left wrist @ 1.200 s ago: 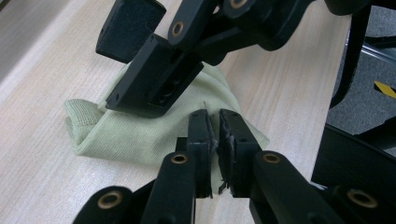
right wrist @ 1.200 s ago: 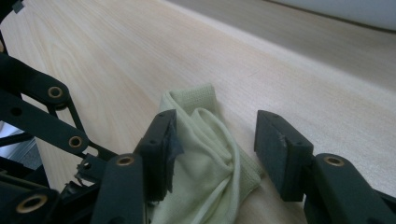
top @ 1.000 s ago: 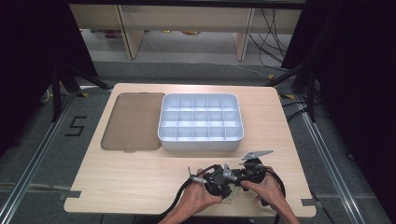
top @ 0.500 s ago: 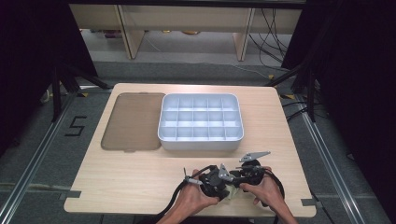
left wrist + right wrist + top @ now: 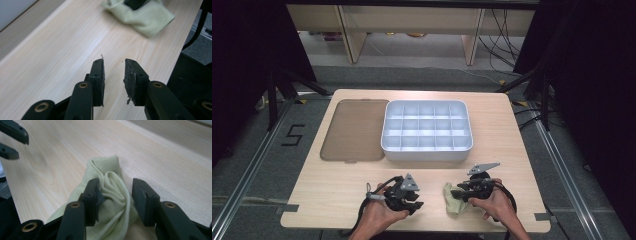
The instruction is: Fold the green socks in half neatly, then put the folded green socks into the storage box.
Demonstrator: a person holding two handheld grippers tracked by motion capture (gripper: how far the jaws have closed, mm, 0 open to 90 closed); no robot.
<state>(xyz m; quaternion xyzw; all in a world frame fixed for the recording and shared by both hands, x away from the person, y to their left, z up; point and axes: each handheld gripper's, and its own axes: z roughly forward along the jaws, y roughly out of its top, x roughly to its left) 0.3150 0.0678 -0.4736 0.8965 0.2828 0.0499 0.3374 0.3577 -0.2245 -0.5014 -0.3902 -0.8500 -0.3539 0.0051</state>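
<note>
At the near edge of the table, the left gripper has just been opening its jaws and stands released, nothing between them, well left of the cloth. The right gripper has just been closing on the bunched pale green cloth, which lies near-right on the table; its left pad touches the folds, but whether the other pad presses I cannot tell. Farther off stand the white tray and, to its left, the brown lid.
</note>
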